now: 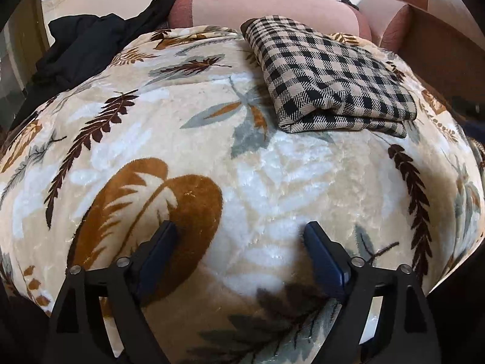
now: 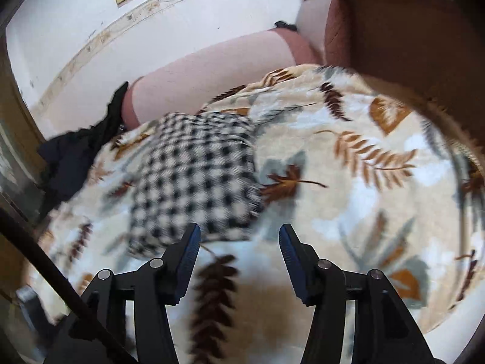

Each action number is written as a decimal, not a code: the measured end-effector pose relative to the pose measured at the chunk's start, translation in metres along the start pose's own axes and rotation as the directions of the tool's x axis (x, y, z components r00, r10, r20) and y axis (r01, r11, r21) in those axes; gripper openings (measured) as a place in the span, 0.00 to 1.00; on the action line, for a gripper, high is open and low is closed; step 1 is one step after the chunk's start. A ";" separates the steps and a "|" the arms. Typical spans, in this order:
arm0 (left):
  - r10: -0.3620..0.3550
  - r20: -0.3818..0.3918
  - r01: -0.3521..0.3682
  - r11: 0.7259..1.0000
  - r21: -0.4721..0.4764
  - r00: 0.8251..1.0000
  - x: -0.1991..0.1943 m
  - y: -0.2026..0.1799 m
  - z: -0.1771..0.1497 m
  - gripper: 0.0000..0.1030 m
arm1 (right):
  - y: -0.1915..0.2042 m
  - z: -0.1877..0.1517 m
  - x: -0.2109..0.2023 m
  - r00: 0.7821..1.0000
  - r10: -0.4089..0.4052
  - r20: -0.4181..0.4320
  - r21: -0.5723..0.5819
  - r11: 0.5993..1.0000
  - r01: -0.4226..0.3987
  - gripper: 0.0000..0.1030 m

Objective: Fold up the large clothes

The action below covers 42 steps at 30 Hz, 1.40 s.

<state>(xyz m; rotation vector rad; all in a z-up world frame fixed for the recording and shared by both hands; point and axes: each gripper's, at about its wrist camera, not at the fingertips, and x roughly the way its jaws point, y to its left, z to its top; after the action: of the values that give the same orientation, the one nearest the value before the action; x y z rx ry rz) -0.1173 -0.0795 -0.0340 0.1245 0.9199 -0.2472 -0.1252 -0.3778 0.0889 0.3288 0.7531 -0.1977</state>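
Note:
A folded black-and-beige checked garment [image 1: 330,75] lies on the leaf-patterned blanket [image 1: 212,157], far right of centre in the left wrist view. My left gripper [image 1: 241,232] is open and empty, low over the blanket, well short of the garment. In the blurred right wrist view the same checked garment [image 2: 194,179] lies just ahead and left of my right gripper [image 2: 239,233], which is open and empty above the blanket [image 2: 363,182].
A pile of black clothes [image 1: 88,48] lies at the blanket's far left, also in the right wrist view [image 2: 72,157]. Pink and brown sofa cushions [image 1: 260,6] back the blanket. A brown armrest [image 2: 403,48] stands on the right.

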 end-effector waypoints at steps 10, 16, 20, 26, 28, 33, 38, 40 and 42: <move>0.001 -0.032 0.000 1.000 0.023 0.999 0.004 -0.002 0.001 0.94 | -0.012 -0.009 0.015 0.999 -0.033 -0.038 0.055 0.998 0.035 0.57; -0.031 -0.036 0.030 0.999 -0.024 0.999 -0.001 0.003 0.003 0.94 | 0.003 -0.016 0.018 0.997 -0.061 -0.038 -0.008 0.998 0.061 0.57; 0.005 0.000 -0.005 0.997 -0.083 1.000 -0.012 0.009 0.000 0.94 | 0.018 -0.021 0.016 0.995 -0.097 -0.004 -0.086 0.992 0.096 0.57; 0.088 0.063 -0.083 0.993 -0.081 0.994 -0.031 0.007 0.004 0.94 | 0.031 -0.027 0.016 0.991 -0.132 0.023 -0.150 0.980 0.134 0.59; 0.111 0.079 -0.105 0.992 -0.071 0.991 -0.036 0.005 0.005 0.94 | 0.032 -0.028 0.017 0.989 -0.145 0.028 -0.154 0.977 0.148 0.59; 0.127 0.114 -0.121 0.991 -0.066 0.985 -0.049 0.000 0.002 0.94 | 0.031 -0.029 0.016 0.987 -0.157 0.031 -0.140 0.977 0.160 0.59; 0.105 0.096 -0.100 0.993 -0.058 0.990 -0.051 -0.007 0.000 0.94 | 0.030 -0.030 0.014 0.986 -0.163 0.033 -0.143 0.976 0.166 0.59; 0.106 0.085 -0.103 0.994 -0.035 0.991 -0.049 -0.012 -0.002 0.94 | 0.029 -0.030 0.013 0.986 -0.163 0.034 -0.141 0.976 0.166 0.59; 0.107 0.077 -0.106 0.994 -0.021 0.991 -0.048 -0.016 -0.005 0.94 | 0.028 -0.030 0.012 0.988 -0.153 0.031 -0.134 0.979 0.155 0.60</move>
<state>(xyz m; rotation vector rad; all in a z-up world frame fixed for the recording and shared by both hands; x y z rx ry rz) -0.1525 -0.0863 0.0012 0.1473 0.8352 -0.1442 -0.1272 -0.3413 0.0663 0.1386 0.7677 -0.2941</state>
